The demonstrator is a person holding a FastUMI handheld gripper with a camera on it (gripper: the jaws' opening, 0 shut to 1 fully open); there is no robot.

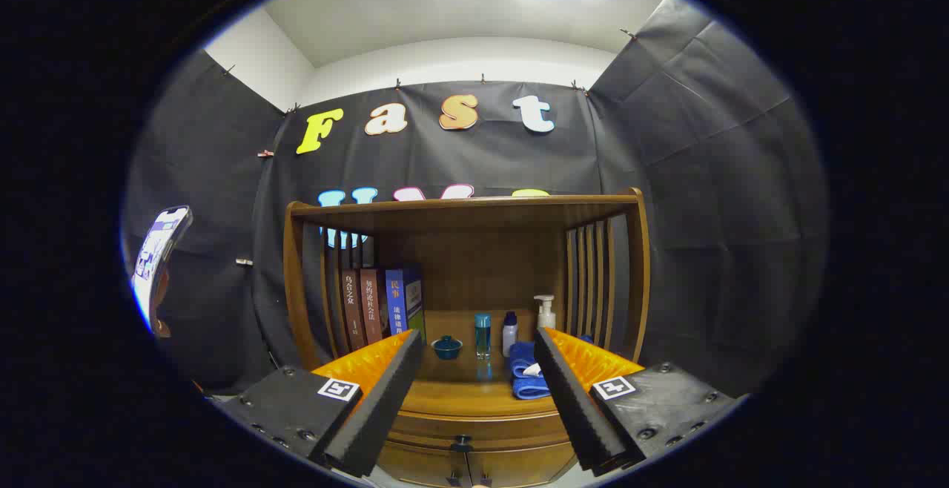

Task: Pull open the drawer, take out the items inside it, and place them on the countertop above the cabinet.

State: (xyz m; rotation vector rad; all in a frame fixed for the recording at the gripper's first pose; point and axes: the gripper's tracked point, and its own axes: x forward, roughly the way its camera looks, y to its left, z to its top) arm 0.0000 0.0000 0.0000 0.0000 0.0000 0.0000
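The gripper (474,369) is held w/ its fingers spread wide apart, nothing between them, aimed at a wooden cabinet (467,429) w/ an open shelf unit on top. The drawer (463,432) is seen low between the fingers, just below the countertop (463,395); it appears closed, its dark knob (462,443) facing the gripper, untouched. On the countertop, beyond the fingertips, a small teal lidded bowl (447,347) is set at left, then a clear bottle w/ teal cap (483,336), then a white bottle w/ dark cap (510,334), w/ a pump bottle (546,312) further back at right. A folded blue cloth (525,377) is laid near the right finger, partly hidden by it. Books (382,306) are stood upright at the shelf's left side. A phone (159,254) is seen far left, well apart from the cabinet.
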